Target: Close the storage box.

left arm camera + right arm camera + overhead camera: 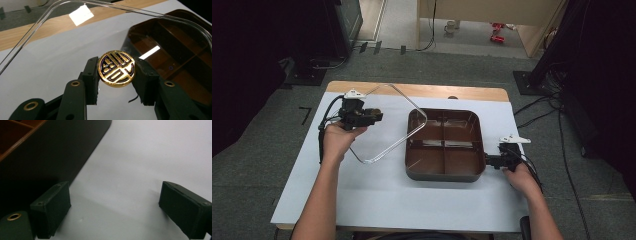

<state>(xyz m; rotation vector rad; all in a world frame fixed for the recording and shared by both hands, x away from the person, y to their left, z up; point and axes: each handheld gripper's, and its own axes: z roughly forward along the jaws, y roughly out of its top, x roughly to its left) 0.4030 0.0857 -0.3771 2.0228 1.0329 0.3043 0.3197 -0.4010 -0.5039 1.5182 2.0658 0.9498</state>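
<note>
A clear plastic lid (389, 122) is held up and tilted left of a dark brown tray (444, 173) that has four empty compartments. My left gripper (372, 116) is shut on the lid's round gold and black knob (116, 68), which sits between the jaws in the left gripper view, and the tray (175, 50) shows through the lid (62, 50). My right gripper (488, 161) is low beside the tray's right front corner. In the right gripper view it (115, 205) stands open over the white sheet with nothing between its jaws, the tray's dark wall (50, 152) just to its left.
A white sheet (412, 200) covers the wooden table (472, 93), whose far edge shows bare wood. Grey carpet surrounds the table, with cables (562, 145) at the right and dark equipment stands (312, 60) at the back left and right.
</note>
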